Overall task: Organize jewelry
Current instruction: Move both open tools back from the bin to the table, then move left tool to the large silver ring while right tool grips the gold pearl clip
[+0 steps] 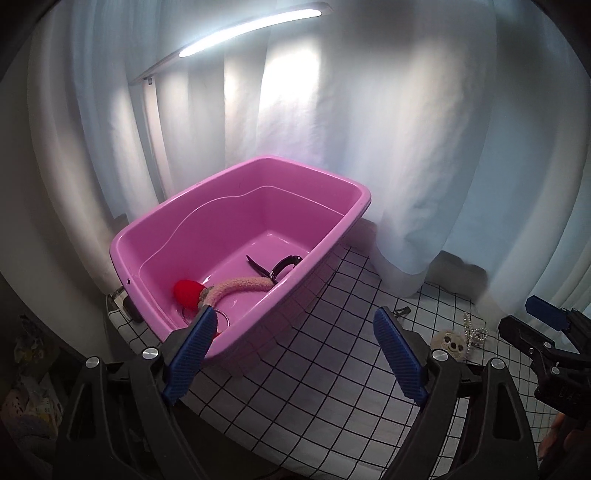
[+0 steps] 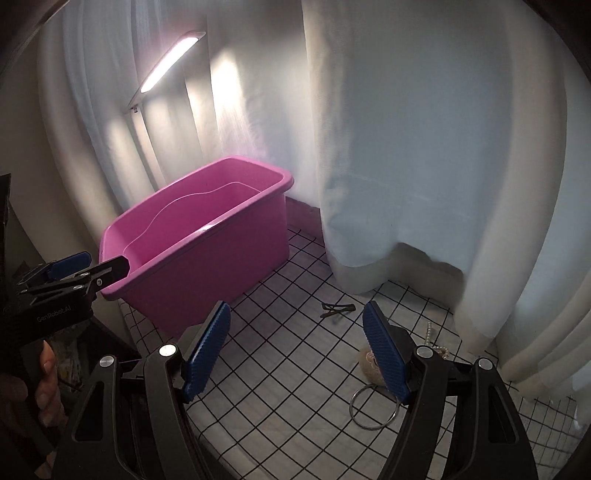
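Observation:
A pink tub [image 1: 332, 184] [image 2: 207, 266] stands on a white cloth with a black grid [image 1: 314, 369]. Inside lie a fuzzy pink band [image 1: 240, 286] with a red pompom [image 1: 188, 293] and a black watch [image 1: 284, 264]. My left gripper [image 1: 295, 354] is open and empty at the tub's near rim; it also shows in the right wrist view [image 2: 92, 267]. My right gripper [image 2: 295, 354] is open and empty above the cloth; it also shows in the left wrist view [image 1: 532, 321]. On the cloth lie a plush charm [image 1: 448, 343] [image 2: 369, 363] on a metal ring [image 2: 373, 408], a pearl string [image 1: 474, 332] [image 2: 434, 341] and a dark hair clip [image 2: 336, 309] [image 1: 400, 312].
White curtains [image 2: 406, 147] hang close behind the tub and the cloth. A lit bar lamp [image 1: 251, 31] stands at the back left. Clutter [image 1: 29, 387] lies low at the far left, off the cloth.

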`<state>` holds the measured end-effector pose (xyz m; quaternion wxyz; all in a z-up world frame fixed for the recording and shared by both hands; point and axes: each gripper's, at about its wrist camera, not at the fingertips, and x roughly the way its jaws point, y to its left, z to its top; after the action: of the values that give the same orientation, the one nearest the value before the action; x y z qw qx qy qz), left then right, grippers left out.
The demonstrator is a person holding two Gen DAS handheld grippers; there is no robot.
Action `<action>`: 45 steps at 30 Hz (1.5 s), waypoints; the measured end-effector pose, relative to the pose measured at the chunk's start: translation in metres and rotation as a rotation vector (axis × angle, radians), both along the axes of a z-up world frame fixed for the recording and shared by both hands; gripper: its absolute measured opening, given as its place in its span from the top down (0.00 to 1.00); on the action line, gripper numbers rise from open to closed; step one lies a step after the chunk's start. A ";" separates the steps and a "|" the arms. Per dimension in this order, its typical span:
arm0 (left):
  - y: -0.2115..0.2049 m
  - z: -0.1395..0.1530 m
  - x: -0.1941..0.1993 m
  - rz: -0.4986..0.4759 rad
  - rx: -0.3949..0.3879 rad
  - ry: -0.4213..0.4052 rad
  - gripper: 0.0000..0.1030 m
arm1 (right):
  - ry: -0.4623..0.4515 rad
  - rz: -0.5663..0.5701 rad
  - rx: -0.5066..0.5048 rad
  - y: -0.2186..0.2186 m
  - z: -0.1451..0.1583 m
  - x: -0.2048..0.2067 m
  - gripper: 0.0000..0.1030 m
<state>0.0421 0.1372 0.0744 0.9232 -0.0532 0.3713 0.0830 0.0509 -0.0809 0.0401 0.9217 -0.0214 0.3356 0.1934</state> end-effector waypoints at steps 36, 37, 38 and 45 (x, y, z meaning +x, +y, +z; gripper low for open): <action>-0.194 -0.173 0.008 -0.094 -0.057 0.192 0.16 | 0.166 -0.104 -0.053 -0.193 -0.180 0.037 0.31; -0.198 -0.176 0.010 -0.088 -0.058 0.195 0.16 | 0.167 -0.083 -0.059 -0.192 -0.183 0.042 0.31; -0.201 -0.179 0.012 -0.083 -0.061 0.197 0.16 | 0.167 -0.061 -0.064 -0.192 -0.185 0.047 0.31; -0.223 -0.195 0.018 -0.059 -0.071 0.193 0.16 | 0.172 0.066 -0.082 -0.190 -0.200 0.078 0.31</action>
<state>0.0604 -0.0858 -0.1204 0.8827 -0.0668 0.4628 0.0472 0.1287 -0.2712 -0.1603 0.8811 -0.0534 0.4200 0.2108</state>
